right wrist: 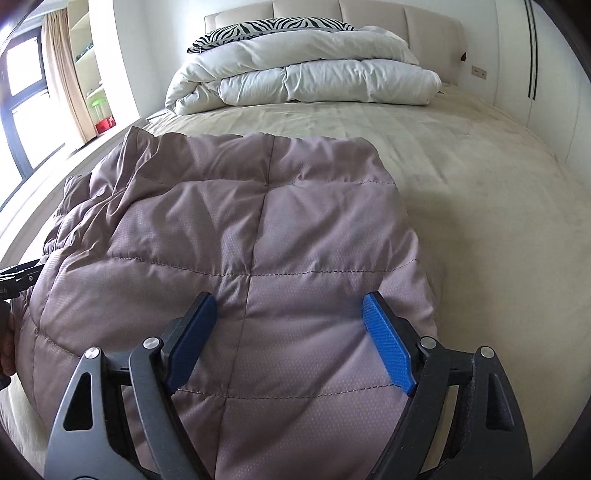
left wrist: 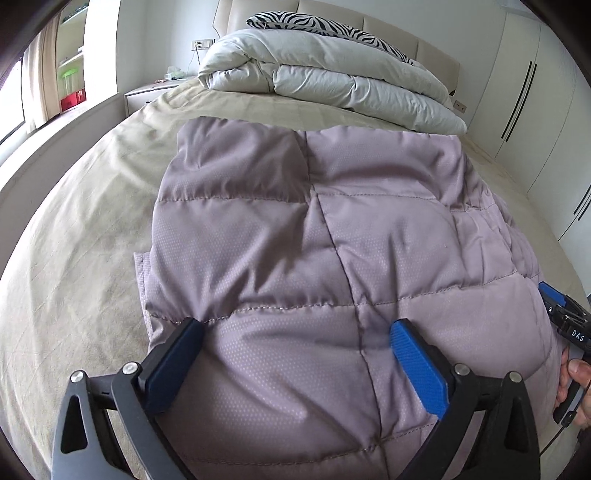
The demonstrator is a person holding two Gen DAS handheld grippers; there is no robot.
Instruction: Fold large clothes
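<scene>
My left gripper (left wrist: 297, 334) sits over the near left part of the mauve quilted puffer jacket (left wrist: 314, 229), its blue-padded jaws spread wide with the padded fabric bulging up between them; the pads look close to the cloth but I cannot tell that they pinch it. The jacket lies on the beige bedsheet (left wrist: 74, 258), already doubled into a broad rectangle, placed mid-bed so I have flat room on either side. Beyond it the rolled white duvet (left wrist: 317, 74) and zebra-print pillow (left wrist: 317, 24) are pushed to the headboard, clear of the work. My right gripper (right wrist: 290, 317) hovers over the near right part of the jacket (right wrist: 240, 229), jaws equally wide, gripping nothing; I judge both are set to take the near edge together
</scene>
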